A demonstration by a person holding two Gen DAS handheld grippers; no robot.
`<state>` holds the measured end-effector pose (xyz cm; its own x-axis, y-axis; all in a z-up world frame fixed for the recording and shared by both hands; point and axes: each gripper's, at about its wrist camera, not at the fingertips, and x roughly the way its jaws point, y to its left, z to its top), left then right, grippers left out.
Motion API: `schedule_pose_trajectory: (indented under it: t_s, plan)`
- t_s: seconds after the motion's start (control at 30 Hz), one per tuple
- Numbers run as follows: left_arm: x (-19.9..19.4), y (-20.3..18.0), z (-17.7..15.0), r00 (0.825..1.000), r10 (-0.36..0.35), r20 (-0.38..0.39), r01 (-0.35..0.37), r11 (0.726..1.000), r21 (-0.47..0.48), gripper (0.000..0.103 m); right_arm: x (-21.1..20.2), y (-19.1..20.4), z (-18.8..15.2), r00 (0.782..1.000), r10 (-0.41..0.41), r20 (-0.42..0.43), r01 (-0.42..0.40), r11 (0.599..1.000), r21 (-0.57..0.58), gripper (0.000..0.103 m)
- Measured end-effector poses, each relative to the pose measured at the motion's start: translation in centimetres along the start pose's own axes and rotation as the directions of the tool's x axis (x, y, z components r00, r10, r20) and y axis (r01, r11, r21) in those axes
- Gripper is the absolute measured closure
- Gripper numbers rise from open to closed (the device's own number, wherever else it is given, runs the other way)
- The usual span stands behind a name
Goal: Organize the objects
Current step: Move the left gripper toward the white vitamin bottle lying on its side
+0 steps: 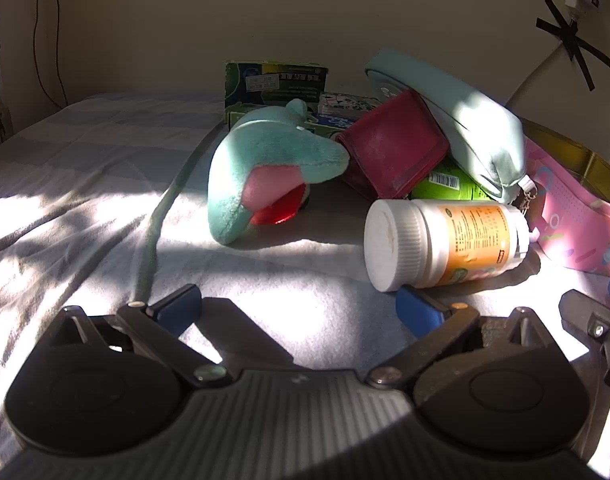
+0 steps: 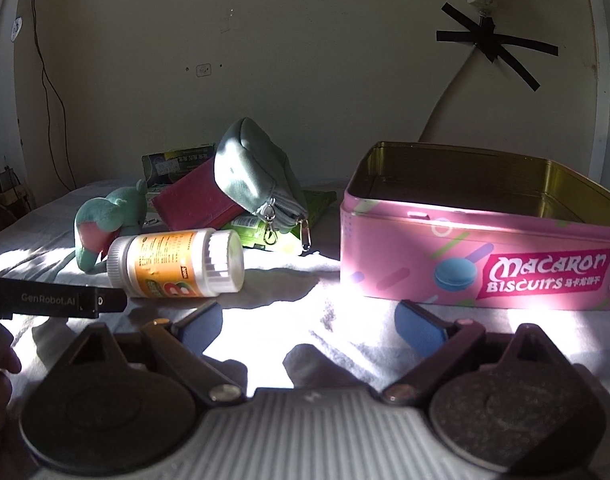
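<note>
With both my left tongs (image 1: pixel 299 306) and right tongs (image 2: pixel 309 322) spread and empty, I face the toppled bottle (image 2: pixel 177 264) beside the open tin (image 2: pixel 445 248), ready to load it.

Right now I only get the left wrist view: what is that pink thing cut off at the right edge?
Observer: A pink tin lettered Macaron Biscuits.
Operator: Is it closed?
Observer: No, there is no lid on it; its gold inner walls show.
Operator: And the other tool beside mine?
Observer: The right gripper points at the cloth just before the tin's left corner, jaws open with nothing between them.
</note>
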<state>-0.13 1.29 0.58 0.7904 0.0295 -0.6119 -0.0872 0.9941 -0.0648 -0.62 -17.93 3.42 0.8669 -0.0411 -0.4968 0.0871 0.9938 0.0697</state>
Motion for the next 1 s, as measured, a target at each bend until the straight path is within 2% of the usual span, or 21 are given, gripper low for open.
schedule_pose_trajectory:
  t_s: [0.37,0.53,0.63,0.73,0.83,0.9,1.0]
  plan:
    - [-0.2,0.5,0.0,1.0,-0.001,0.004,0.001,1.0,-0.01,0.0,-0.1,2.1,-0.3,0.999,0.042,0.002,-0.042,0.997,-0.07,0.028]
    - [-0.2,0.7,0.0,1.0,-0.008,0.003,0.008,1.0,-0.015,0.0,0.3,3.1,0.0,0.997,0.074,-0.007,-0.074,0.992,-0.105,0.028]
    - [-0.5,2.0,0.2,0.998,-0.068,0.004,0.068,0.996,-0.054,0.0,0.8,3.9,0.4,0.995,0.096,-0.008,-0.096,0.984,-0.151,0.03]
    - [-0.7,2.9,0.9,0.991,-0.13,-0.017,0.13,0.991,-0.019,0.0,1.4,4.7,1.0,0.992,0.126,-0.009,-0.125,0.975,-0.185,0.031]
    - [-0.8,3.6,2.1,0.974,-0.224,-0.039,0.224,0.975,-0.003,0.0,2.4,5.5,1.3,0.989,0.141,-0.033,-0.145,0.966,-0.214,0.031]
    - [-0.4,3.3,3.1,0.951,-0.304,-0.063,0.305,0.952,0.004,0.0,3.1,5.8,1.4,0.989,0.143,-0.049,-0.15,0.962,-0.226,0.029]
    - [0.6,1.9,3.9,0.941,-0.329,-0.083,0.332,0.943,0.027,0.0,4.6,5.7,1.8,0.984,0.153,-0.089,-0.168,0.962,-0.217,0.018]
